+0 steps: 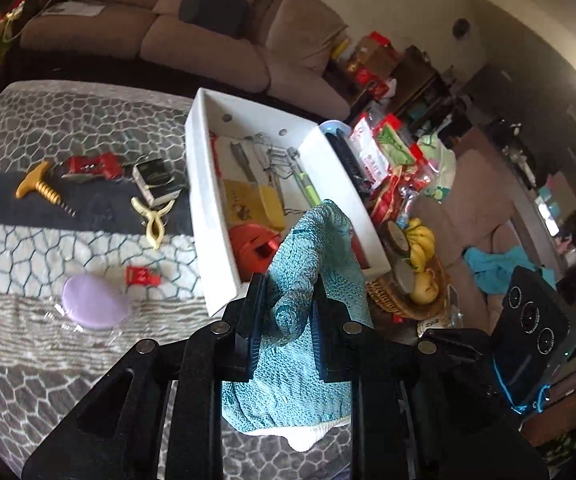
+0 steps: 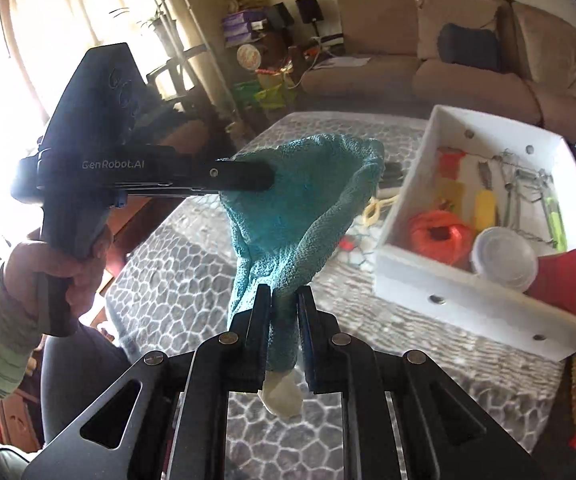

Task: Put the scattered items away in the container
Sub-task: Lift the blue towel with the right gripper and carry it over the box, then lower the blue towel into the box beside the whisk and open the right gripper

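Cloth (image 2: 300, 208), teal, soft, light, limp; hung centre frame, left claw (image 1: 286, 312) and right claw (image 2: 284, 300) clamped on its edges.

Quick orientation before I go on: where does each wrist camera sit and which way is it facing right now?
Left wrist: on the left gripper, looking down along its jaws, shut on the teal cloth, toward the white container and sofa; the right gripper's body shows at right.
Right wrist: on the right gripper, jaws shut on the cloth, facing the window; the left gripper, hand and sleeve show at left.
Shared: cloth, container, patterned table cover, sofa.
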The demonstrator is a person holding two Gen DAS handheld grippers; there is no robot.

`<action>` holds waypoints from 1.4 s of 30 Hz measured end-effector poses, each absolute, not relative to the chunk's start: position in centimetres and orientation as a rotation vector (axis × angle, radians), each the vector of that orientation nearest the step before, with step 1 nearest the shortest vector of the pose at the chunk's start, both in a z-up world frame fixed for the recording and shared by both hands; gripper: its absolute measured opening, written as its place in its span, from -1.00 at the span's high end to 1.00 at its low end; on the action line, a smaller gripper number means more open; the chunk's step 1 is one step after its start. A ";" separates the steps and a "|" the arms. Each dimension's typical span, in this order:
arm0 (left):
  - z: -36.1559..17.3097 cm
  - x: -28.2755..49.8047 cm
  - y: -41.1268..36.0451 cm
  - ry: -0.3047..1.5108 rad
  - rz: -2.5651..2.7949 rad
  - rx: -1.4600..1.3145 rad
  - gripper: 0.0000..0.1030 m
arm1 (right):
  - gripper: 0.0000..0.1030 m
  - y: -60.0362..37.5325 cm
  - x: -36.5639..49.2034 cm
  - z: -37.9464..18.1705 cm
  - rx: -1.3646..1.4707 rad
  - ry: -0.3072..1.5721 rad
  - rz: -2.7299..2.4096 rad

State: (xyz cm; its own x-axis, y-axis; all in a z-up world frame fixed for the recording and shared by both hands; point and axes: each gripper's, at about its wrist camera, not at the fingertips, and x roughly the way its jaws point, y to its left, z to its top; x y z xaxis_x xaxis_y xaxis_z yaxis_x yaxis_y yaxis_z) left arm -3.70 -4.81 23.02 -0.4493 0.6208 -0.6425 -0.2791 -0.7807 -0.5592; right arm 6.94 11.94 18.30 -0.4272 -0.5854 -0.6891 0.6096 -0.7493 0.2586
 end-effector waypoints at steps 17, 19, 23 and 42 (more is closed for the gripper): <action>17.0 -30.6 14.4 -0.427 2.184 -1.331 0.64 | 0.74 28.6 -17.2 17.1 1.188 0.009 -2.565; 15.2 -32.1 15.4 -0.389 2.198 -1.357 0.64 | 0.75 29.5 -19.0 15.2 1.237 0.014 -2.568; 11.3 -34.1 17.1 -0.358 2.186 -1.420 0.64 | 0.75 30.0 -21.4 11.7 1.322 0.068 -2.571; 15.0 -28.7 12.4 -0.279 2.355 -1.483 -1.00 | -0.18 28.4 -17.0 13.3 1.308 0.219 -2.697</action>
